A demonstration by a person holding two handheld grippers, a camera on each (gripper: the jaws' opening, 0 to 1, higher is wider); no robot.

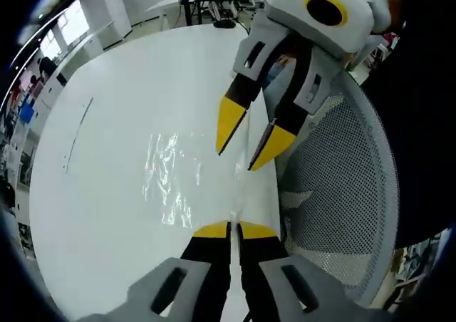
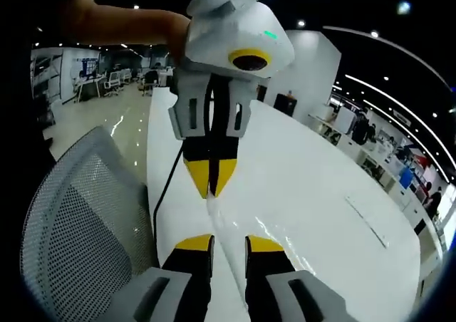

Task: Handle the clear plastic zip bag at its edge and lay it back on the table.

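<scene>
While the clear, crinkled plastic zip bag (image 1: pixel 171 179) lies flat on the glossy white tabletop (image 1: pixel 107 87), the left gripper (image 1: pixel 234 229) has its yellow-tipped fingers (image 1: pixel 212 230) pressed together at the bag's near edge, close to the tabletop's rim; they seem to pinch that edge, though the film is too clear there to be sure. In the left gripper view the right gripper (image 1: pixel 246 149) hangs at about one o'clock of the bag, its fingers parted and empty, just above the same edge. In the right gripper view its own yellow fingers (image 2: pixel 192 243) stand apart, and the left gripper (image 2: pixel 211 187) shows ahead, tips together on the film (image 2: pixel 231 226).

To do this step well, I would judge the grip should stay shallow on the edge, the bag be kept low and taut, then released only once it rests flat.

A grey mesh office chair back (image 1: pixel 342 194) stands against the tabletop's rim at three o'clock. Beyond lies a bright open office with desks, chairs and ceiling light strips.
</scene>
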